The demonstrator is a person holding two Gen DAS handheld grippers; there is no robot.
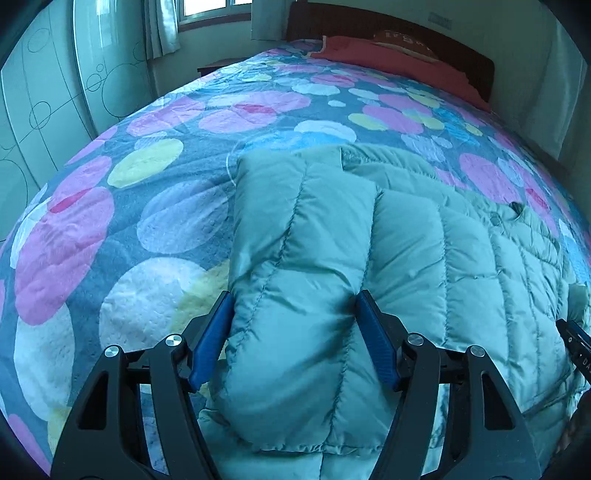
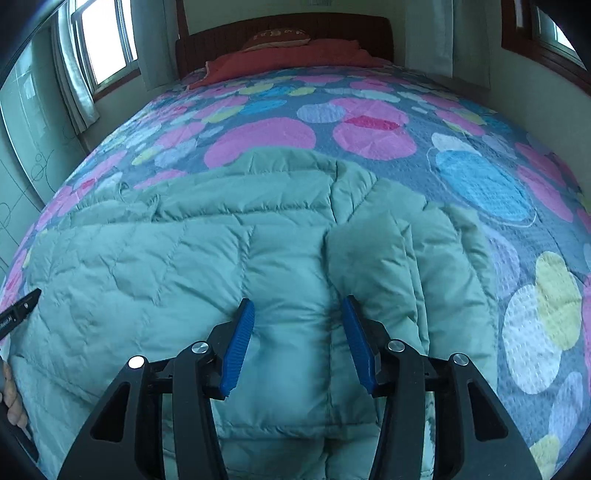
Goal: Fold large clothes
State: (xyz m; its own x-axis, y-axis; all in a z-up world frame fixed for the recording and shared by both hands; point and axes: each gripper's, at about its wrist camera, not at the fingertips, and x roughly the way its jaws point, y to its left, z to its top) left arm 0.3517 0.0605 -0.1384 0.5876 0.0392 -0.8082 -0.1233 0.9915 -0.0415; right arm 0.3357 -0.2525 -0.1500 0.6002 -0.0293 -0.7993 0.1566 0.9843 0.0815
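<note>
Bedding is noted first: a quilted bedspread (image 1: 166,206) printed with pink, blue, white and yellow discs covers the whole bed (image 2: 480,122). A dark wooden headboard (image 2: 280,33) is seen at twelve o'clock, with a red blanket (image 2: 295,59) and a pillow (image 2: 277,37) laid against it. Curtained windows (image 2: 99,48) are recorded at ten o'clock in the right wrist view, and wardrobe panels (image 1: 37,110) marked with circles at nine o'clock in the left wrist view.

A pale green padded jacket (image 2: 166,258) is spread flat on the bedspread at the near edge, its sleeves folded inward over the body. The left gripper (image 1: 295,314) is held spread, one folded sleeve (image 1: 295,229) lying between the blue pads; firm contact cannot be confirmed. The right gripper (image 2: 298,321) is likewise spread over the jacket fabric, nothing being pinched.
</note>
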